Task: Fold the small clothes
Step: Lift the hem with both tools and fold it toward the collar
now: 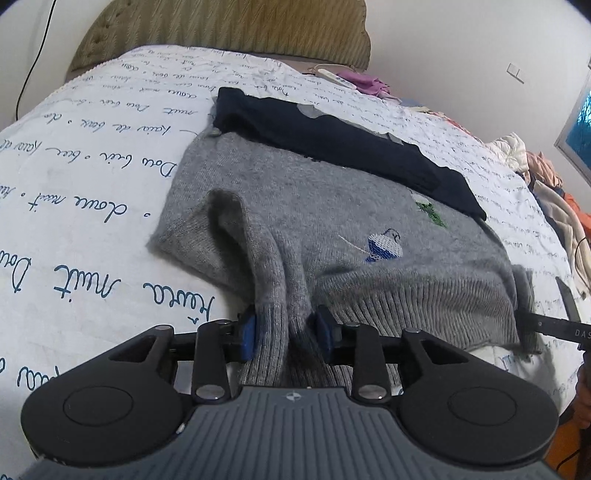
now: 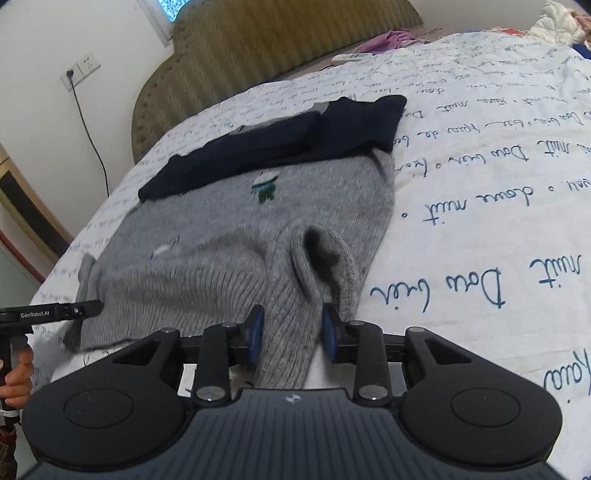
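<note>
A small grey knitted sweater (image 1: pixel 332 206) (image 2: pixel 207 236) lies flat on the bed, its navy sleeves (image 1: pixel 332 144) (image 2: pixel 266 147) folded across the far part. My left gripper (image 1: pixel 286 328) is open at one corner of the ribbed hem. A raised fold of grey knit runs between its blue pads, with a gap on the right side. My right gripper (image 2: pixel 293 332) is open at the other hem corner, where a bunched fold lies loose between its pads. Each gripper also shows at the edge of the other's view, at the hem.
The sweater rests on a white sheet with blue script (image 1: pixel 92 184) (image 2: pixel 480 206). An olive headboard (image 1: pixel 221 29) stands at the far end. A white remote (image 1: pixel 336 78) and purple cloth (image 1: pixel 365 83) lie near it. A pile of clothes (image 1: pixel 546 173) sits at the bed's edge.
</note>
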Demonstrator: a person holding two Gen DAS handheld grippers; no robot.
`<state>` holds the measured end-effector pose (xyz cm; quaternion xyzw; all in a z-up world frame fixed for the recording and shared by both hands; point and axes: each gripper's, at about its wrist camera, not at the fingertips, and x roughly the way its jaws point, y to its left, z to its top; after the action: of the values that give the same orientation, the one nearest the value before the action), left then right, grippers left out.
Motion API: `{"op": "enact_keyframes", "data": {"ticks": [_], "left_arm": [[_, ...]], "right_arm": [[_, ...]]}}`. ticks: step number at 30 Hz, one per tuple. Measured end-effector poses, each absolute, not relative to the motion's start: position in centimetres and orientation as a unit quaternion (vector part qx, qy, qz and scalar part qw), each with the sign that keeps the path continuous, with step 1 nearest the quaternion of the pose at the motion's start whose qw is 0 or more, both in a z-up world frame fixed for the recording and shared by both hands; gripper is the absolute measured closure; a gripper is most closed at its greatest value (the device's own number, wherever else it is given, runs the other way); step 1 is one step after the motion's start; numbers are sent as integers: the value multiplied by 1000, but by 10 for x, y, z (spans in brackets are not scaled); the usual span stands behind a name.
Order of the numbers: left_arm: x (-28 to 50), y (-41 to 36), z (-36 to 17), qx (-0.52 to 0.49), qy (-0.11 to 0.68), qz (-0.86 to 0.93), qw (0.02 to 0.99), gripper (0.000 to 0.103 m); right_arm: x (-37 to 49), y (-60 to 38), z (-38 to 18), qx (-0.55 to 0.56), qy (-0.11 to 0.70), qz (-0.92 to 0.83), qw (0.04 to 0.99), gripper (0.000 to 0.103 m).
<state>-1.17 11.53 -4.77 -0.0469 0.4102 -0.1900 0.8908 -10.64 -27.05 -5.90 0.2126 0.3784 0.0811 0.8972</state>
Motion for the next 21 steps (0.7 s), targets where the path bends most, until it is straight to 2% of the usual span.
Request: {"op": "enact_keyframes", "data": {"ticks": [1,2,3,4,5,6,13,21], "left_arm": [[-12,114,-47,-44,411,-189,891,65],[-13,113,-47,-42,412,-186,891,82],[-13,112,-47,-43,415,-191,889,94],[-13,112,-46,-48,418,-193,886,93],[-14,112,-45,-49,417,-190,888,94],[-16,111,-43,-43,414,-187,890,94],[-24,106,-7,-37,374,-200,905,94],[5,101,34,-72,353,-206,910,95]], "right_arm": [[-106,-269,-59,206,378,80,899,72],[-106,-266,-58,197,376,77,902,72],[-106,-264,-57,190,373,73,905,72],[-107,-262,-57,185,370,72,908,75],[-107,-261,-56,185,366,72,909,83],[-107,-262,-56,192,364,74,908,87],[-109,-284,-39,267,326,102,901,89],[-84,-295,-6,265,272,94,920,90]]}}
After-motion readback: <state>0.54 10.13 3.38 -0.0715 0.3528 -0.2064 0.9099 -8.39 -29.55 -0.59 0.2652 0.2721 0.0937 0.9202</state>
